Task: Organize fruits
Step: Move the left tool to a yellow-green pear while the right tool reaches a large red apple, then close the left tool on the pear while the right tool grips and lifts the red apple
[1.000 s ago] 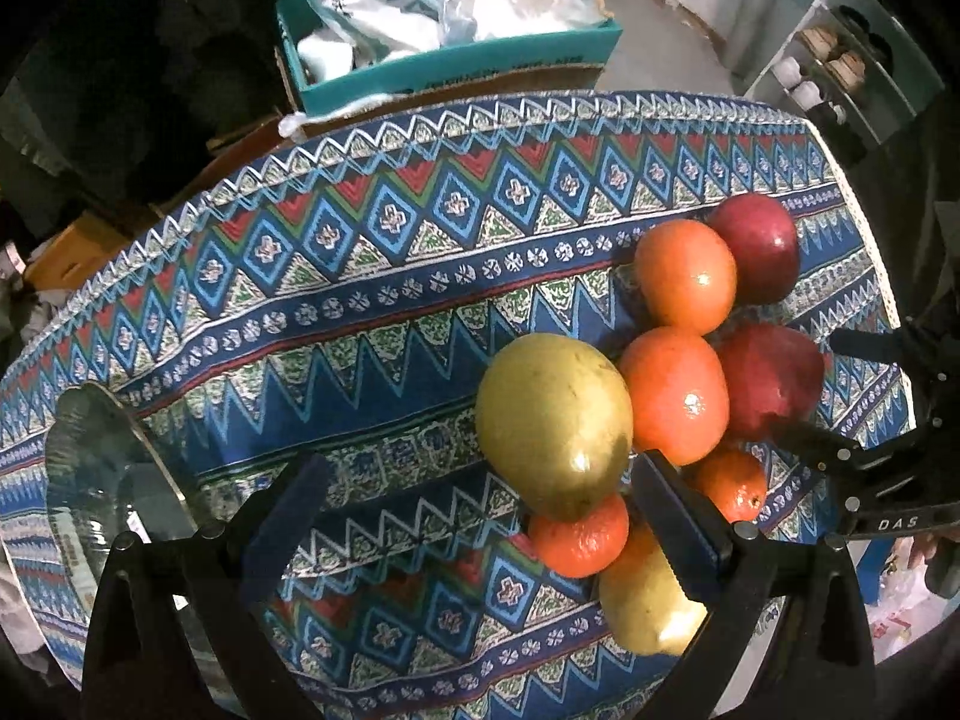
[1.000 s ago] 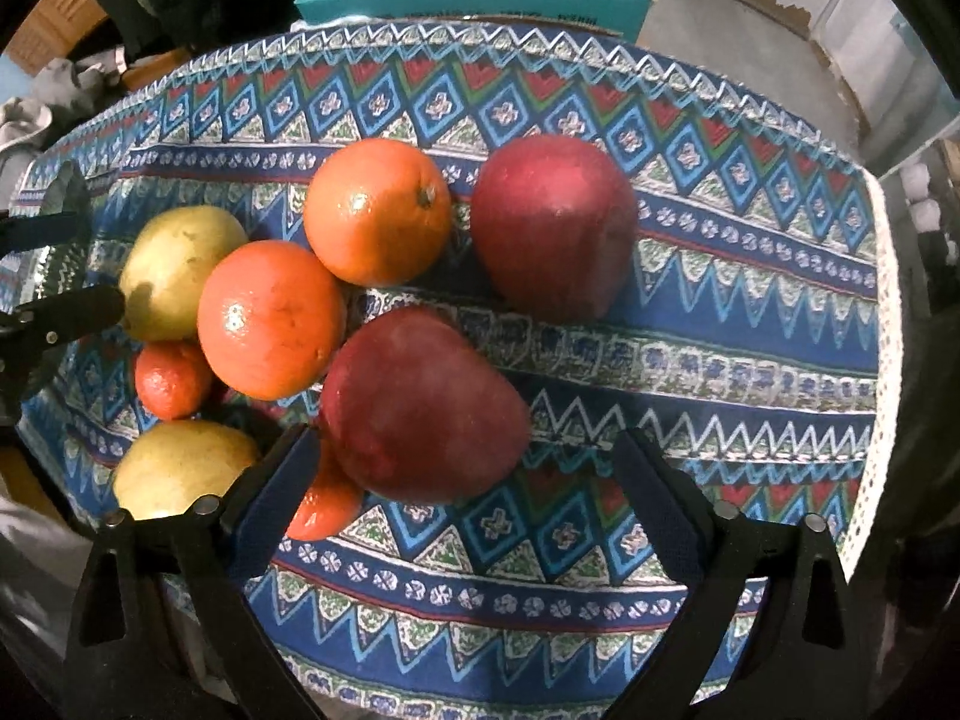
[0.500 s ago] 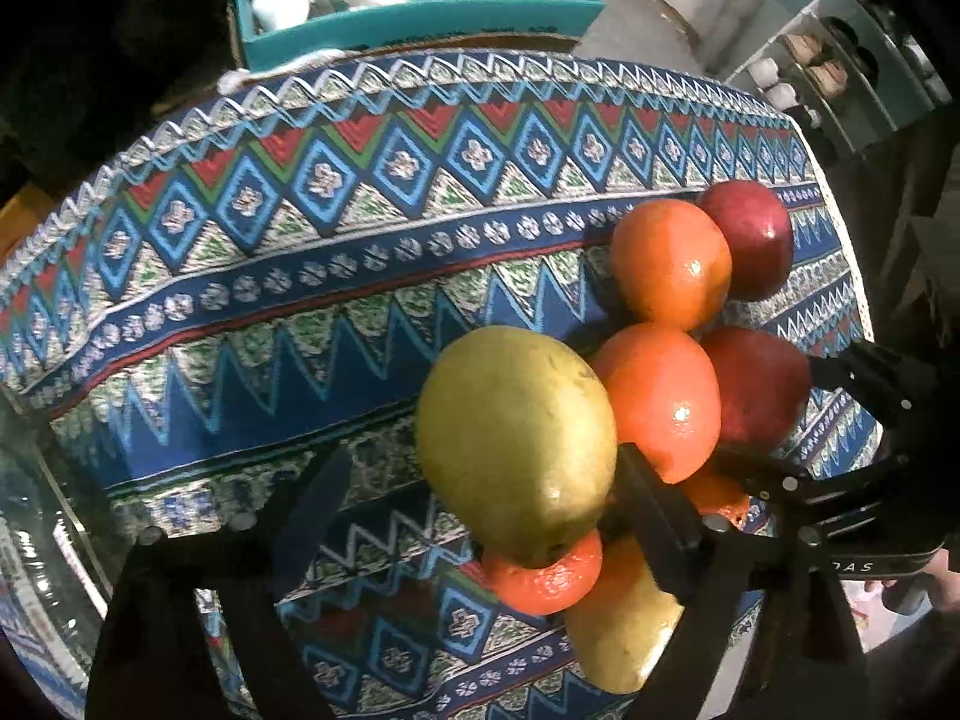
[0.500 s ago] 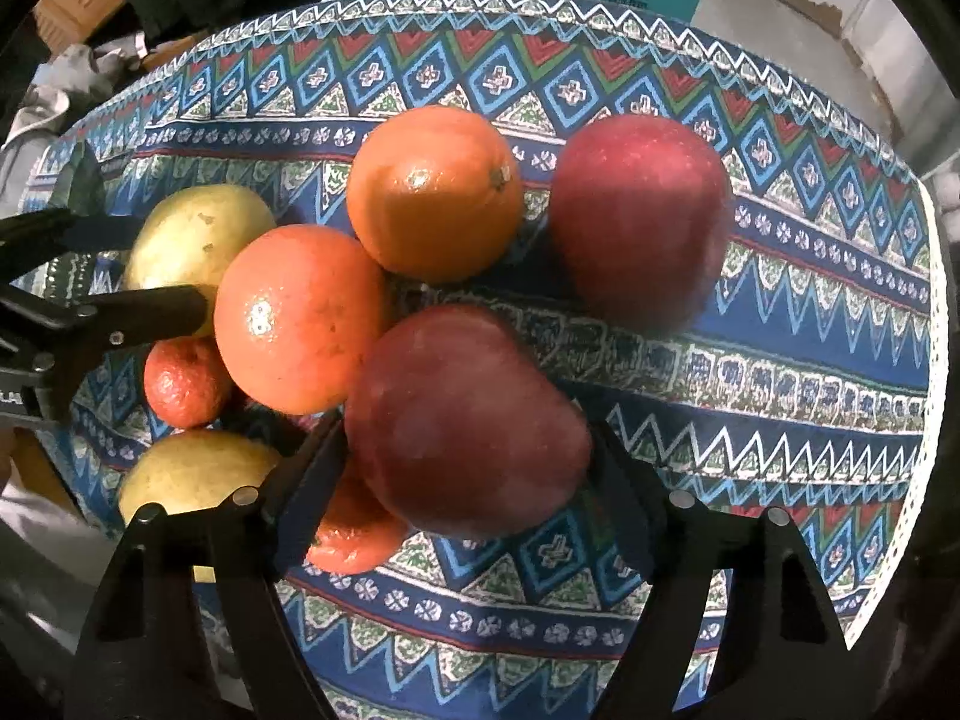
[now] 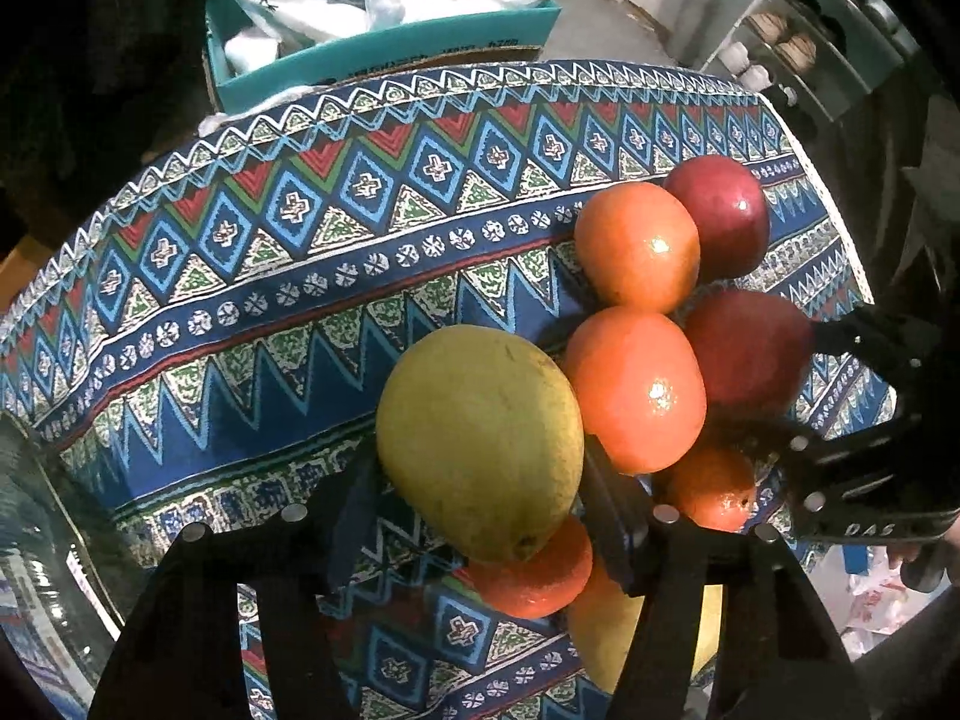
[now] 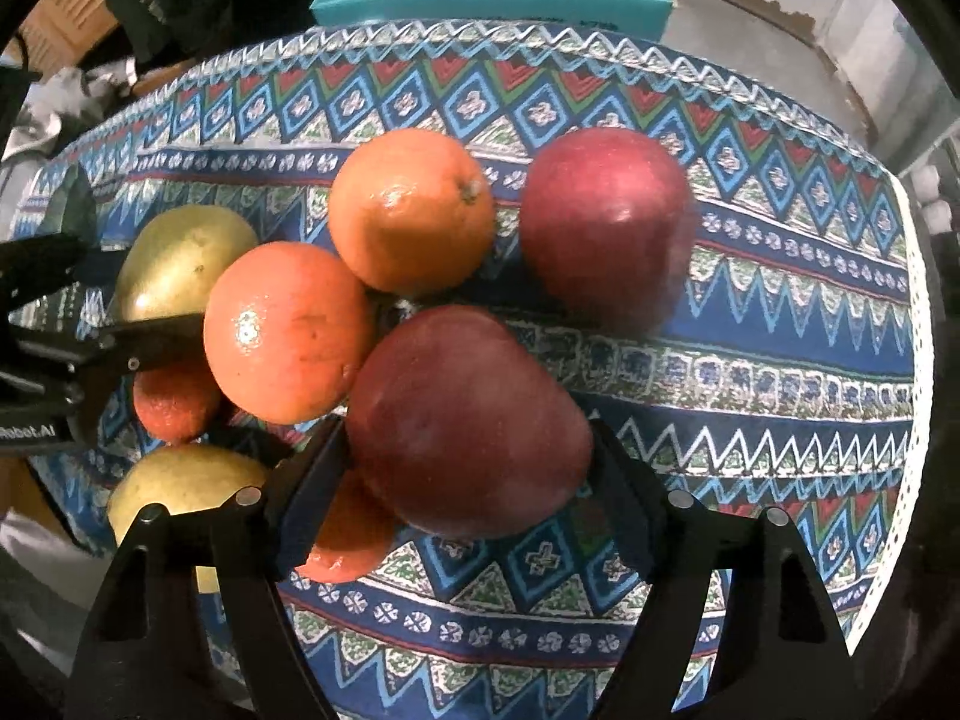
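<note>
Tablecloth [image 5: 360,276] edge near far apple [image 6: 606,222]

Fruits are clustered on the patterned cloth. A yellow-green pear [image 5: 480,444] is seen in the foreground; at its 2 o'clock an orange [image 5: 636,390], at 1 o'clock a second orange [image 5: 637,247]. Two dark red apples [image 6: 468,420] [image 6: 606,222] are noted, the far one at 1 o'clock of the near one. A second pear [image 6: 180,486] and small mandarins [image 6: 174,399] are partly hidden

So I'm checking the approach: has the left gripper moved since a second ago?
Yes. The left gripper has advanced over the patterned tablecloth; its jaws now flank the yellow-green pear, formerly ahead of them.
</note>
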The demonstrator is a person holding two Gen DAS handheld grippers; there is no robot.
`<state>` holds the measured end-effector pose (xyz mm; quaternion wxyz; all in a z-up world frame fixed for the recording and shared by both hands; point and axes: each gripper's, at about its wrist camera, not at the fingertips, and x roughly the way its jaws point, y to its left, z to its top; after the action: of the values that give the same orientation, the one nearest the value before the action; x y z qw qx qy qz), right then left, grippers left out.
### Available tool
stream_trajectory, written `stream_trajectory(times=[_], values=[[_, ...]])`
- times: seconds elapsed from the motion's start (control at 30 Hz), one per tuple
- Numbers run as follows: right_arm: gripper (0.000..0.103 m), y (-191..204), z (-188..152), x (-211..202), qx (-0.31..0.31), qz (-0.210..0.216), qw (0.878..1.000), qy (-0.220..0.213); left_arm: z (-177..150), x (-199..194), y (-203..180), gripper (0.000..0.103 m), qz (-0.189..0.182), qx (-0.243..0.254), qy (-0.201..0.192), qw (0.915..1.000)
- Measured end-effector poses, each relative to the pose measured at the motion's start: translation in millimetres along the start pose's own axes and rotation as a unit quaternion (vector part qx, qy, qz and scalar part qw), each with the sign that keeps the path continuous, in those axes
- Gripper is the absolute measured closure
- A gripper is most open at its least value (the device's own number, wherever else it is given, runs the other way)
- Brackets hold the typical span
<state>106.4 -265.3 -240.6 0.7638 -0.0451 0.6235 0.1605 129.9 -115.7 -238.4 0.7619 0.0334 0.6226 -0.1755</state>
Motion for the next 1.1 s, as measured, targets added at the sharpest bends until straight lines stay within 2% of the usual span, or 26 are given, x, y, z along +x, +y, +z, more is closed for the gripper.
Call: stream_trajectory(times=[0.27,0.43,0.83,0.87,0.9,0.93,0.97,1.03,1.1], values=[[0.025,-2.6,1.9,-33.7,0.009,-0.008,0.999,-0.043,-7.4,-14.4,6.0,0.038,0.014,-0.015,-0.025,0.9995],[0.025,-2.6,7.7,-56.0,0.014,-0.014,0.997,-0.073,-14.9,-33.5,6.2,0.038,0.017,-0.017,-0.050,0.9984],[0.025,5.3,-3.2,-108.9,0.027,-0.004,0.990,-0.136,-28.2,-91.0,-2.4,0.042,0.023,-0.007,-0.100,0.9947],[0.025,6.4,-3.5,-112.2,0.028,-0.003,0.990,-0.141,-29.3,-98.2,-3.2,0.046,0.025,-0.007,-0.106,0.9940],[0.025,7.1,-4.0,-115.6,0.029,-0.002,0.989,-0.145,-30.0,-104.8,-3.6,0.068,0.026,-0.005,-0.112,0.9934],[0.025,8.4,-4.6,-120.3,0.029,-0.003,0.988,-0.150,-30.4,-110.7,-4.1,0.084,0.022,-0.003,-0.117,0.9928],[0.025,9.2,-5.4,-122.5,0.029,-0.004,0.988,-0.153,-29.2,-118.3,-4.8,0.088,0.016,-0.002,-0.119,0.9928],[0.025,10.3,-5.2,-122.5,0.036,-0.004,0.988,-0.150,-27.0,-125.5,-4.3,0.082,0.007,-0.012,-0.122,0.9924],[0.025,10.1,-2.6,-114.5,0.049,0.002,0.989,-0.139,-22.5,-118.7,-3.9,0.077,0.005,-0.016,-0.108,0.9940]])
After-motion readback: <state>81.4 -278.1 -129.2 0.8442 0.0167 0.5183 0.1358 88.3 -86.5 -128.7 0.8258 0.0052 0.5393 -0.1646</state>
